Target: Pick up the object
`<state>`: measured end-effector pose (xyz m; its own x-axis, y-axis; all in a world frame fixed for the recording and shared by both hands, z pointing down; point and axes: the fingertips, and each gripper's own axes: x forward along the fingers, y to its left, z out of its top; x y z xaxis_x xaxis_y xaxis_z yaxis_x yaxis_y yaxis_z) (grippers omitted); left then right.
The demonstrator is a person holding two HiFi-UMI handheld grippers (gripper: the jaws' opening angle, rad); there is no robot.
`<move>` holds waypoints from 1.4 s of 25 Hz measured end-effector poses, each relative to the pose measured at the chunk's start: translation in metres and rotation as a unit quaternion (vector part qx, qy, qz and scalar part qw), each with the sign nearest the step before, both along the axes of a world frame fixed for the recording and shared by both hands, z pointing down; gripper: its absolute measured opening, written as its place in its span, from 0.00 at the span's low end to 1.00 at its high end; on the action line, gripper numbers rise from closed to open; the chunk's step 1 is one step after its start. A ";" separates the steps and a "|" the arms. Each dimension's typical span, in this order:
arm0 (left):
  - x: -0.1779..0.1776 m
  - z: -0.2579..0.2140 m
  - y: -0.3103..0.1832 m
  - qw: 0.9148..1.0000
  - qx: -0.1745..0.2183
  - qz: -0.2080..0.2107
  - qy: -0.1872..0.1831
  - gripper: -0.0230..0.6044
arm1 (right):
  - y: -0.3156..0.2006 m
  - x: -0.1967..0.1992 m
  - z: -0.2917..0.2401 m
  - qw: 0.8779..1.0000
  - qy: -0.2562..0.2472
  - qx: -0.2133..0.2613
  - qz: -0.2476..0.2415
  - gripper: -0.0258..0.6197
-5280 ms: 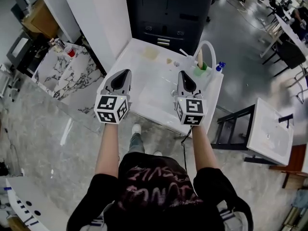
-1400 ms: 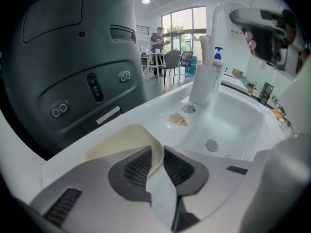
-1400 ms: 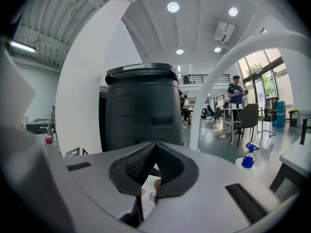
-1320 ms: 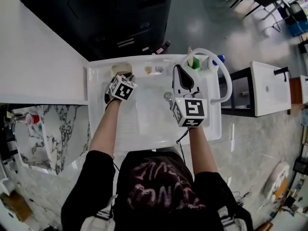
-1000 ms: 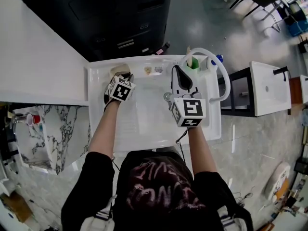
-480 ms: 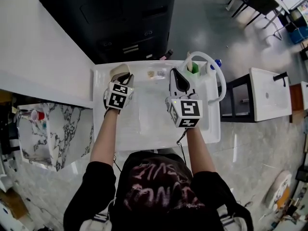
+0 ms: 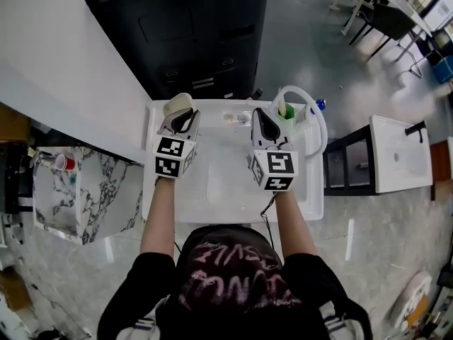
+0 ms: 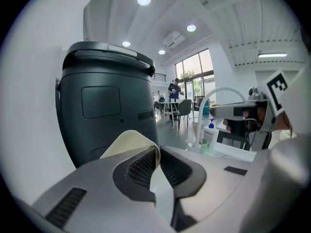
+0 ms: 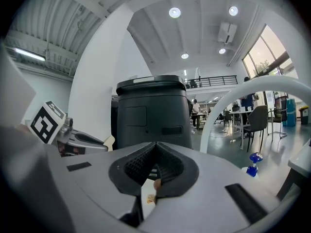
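Observation:
The object is a thin, cream-coloured pad [image 7: 177,103], bent into a curve. My left gripper [image 7: 185,113] is shut on its lower edge and holds it in the air over the back left corner of the white sink [image 7: 311,204]. In the left gripper view the pad [image 8: 127,141] sticks up and leftward out of the left gripper [image 8: 158,152]. My right gripper [image 7: 257,112] hovers over the sink's back right part, jaws shut with nothing between them. In the right gripper view the right gripper [image 9: 156,147] points at the dark cabinet, with the left gripper and the pad [image 9: 110,141] at the left.
A white curved hose [image 7: 316,119], a green holder [image 7: 287,110] and a blue-capped bottle [image 7: 320,105] stand at the sink's back right. Small bits [image 7: 233,117] lie near the back rim. A black cabinet [image 7: 198,34] stands behind, a marble table [image 7: 78,197] to the left.
My left gripper has risen from the sink's back left corner with the cream pad in its jaws. The right gripper has stayed close to its place, still shut.

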<state>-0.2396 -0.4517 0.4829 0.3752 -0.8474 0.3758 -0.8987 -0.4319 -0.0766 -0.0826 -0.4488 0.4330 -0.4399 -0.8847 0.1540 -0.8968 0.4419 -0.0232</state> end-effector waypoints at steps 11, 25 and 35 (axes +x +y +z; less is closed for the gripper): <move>0.005 -0.083 0.037 0.996 0.081 -0.027 0.034 0.10 | 0.009 0.007 -0.017 0.999 -0.006 0.010 -0.035 0.06; 0.008 -0.116 0.052 0.991 0.118 -0.043 0.045 0.10 | 0.012 0.015 -0.035 0.999 0.006 0.029 -0.045 0.06; 0.007 -0.120 0.055 0.990 0.126 -0.039 0.039 0.10 | 0.012 0.019 -0.037 0.999 0.016 0.035 -0.033 0.06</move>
<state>-0.2328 -0.3962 0.3633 0.3236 -0.9384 0.1211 -0.9362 -0.3361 -0.1030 -0.0636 -0.4370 0.3957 -0.4936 -0.8631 0.1072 -0.8654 0.4996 0.0378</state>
